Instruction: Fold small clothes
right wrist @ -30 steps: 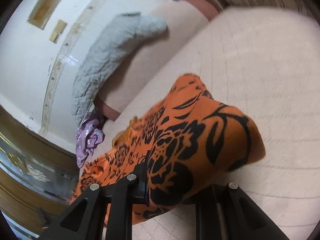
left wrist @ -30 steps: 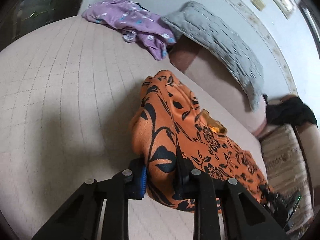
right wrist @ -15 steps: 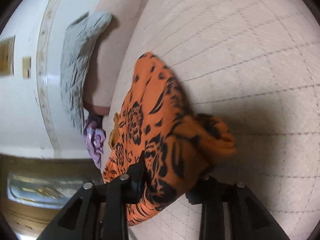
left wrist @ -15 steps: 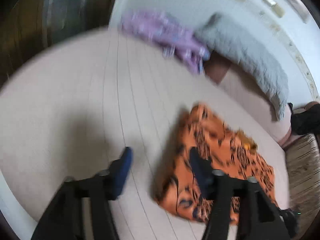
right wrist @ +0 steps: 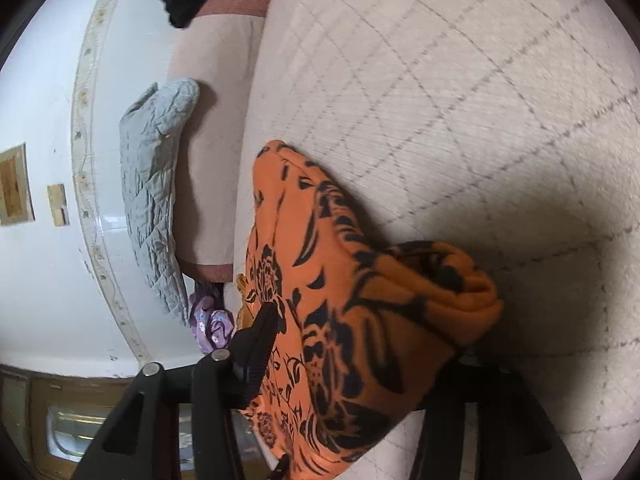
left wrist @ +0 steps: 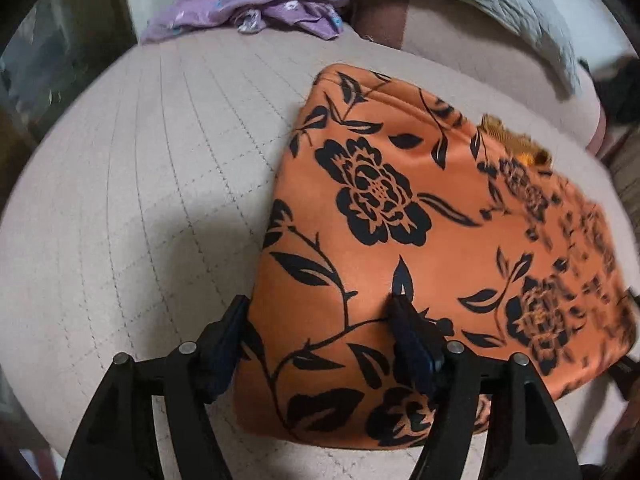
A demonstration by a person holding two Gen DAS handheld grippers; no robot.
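Left gripper (left wrist: 320, 332) jaws spread wide, just been opening; near edge of orange garment (left wrist: 420, 232) lies between them, pads not pinching it. Right gripper (right wrist: 360, 344) jaws also just been opening, a bunched fold of garment (right wrist: 360, 320) between them; far pad hidden, grip unclear. Garment: orange, black flower print, folded flat on quilted beige cushion (left wrist: 140, 200). Purple cloth (left wrist: 256, 4) well behind.

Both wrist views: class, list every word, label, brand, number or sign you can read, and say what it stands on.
None: no readable text in either view.
The orange floral garment carries only a black flower print.
The purple garment carries only small flowers.
The two wall plates look blank.
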